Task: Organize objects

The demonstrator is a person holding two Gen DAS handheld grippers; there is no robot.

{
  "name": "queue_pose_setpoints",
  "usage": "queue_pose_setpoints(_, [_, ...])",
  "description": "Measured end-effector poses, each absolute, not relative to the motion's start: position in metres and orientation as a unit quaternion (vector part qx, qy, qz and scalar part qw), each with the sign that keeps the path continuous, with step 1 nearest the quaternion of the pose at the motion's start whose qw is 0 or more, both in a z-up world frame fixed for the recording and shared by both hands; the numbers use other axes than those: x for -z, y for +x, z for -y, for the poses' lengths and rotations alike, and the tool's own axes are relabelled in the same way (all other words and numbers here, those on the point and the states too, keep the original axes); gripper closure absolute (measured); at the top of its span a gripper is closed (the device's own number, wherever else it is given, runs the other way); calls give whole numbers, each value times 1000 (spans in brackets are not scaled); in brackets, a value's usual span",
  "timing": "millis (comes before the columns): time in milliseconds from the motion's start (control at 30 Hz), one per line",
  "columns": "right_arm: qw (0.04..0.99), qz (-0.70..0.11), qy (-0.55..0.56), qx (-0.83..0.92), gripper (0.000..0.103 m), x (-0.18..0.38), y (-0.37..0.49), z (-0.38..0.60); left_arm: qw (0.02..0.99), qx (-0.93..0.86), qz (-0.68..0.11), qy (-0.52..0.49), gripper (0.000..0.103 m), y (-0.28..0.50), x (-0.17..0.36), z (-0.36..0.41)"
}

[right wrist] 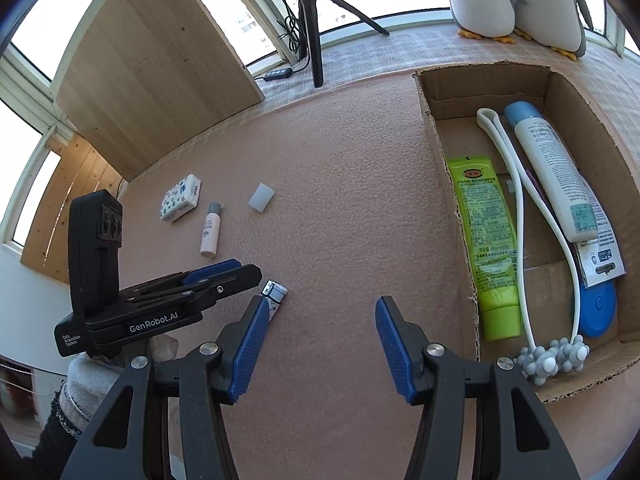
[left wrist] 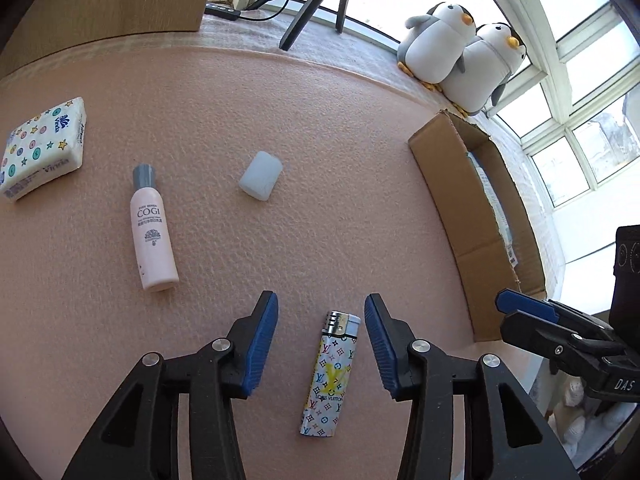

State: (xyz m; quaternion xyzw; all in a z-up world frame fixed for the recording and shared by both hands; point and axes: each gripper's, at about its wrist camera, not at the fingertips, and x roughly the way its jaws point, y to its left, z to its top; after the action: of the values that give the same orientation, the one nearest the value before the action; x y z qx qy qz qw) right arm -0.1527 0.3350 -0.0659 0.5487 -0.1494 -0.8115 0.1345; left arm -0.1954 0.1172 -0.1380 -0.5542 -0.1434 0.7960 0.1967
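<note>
I have the left gripper (left wrist: 320,320) low over the desk (left wrist: 320,140), its jaws spread wide and empty, with the lighter (left wrist: 330,376) lying flat between them, metal head pointing far. I judge it light, stiff and rather slick in its glossy printed wrap, so I would pinch it across the narrow sides at mid-body, below the metal head, where the blue pads can seat squarely; a grip too near either end might let it pivot or squirt out. The left gripper points forward and slightly down along the lighter's length.

My right gripper (right wrist: 320,332) hovers to the right, jaws likewise released and holding nothing, beside the cardboard box (right wrist: 448,152), which already holds a green tube (right wrist: 488,240), a white bottle (right wrist: 552,168), a white massager (right wrist: 520,216) and a blue disc (right wrist: 600,308). Farther left on the desk lie a pink bottle (left wrist: 152,224), a small white block (left wrist: 261,176) and a tissue pack (left wrist: 42,148), all well apart.
</note>
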Motion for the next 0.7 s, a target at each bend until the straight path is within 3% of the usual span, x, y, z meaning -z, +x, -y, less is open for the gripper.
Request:
queue_pose_setpoints(233, [130, 150, 559, 805, 51, 76, -153, -330, 139, -821, 142, -536, 56, -237, 125, -79])
queue_pose_setpoints(700, [135, 150, 568, 798, 51, 84, -149, -315, 74, -842, 50, -532, 56, -293, 132, -111])
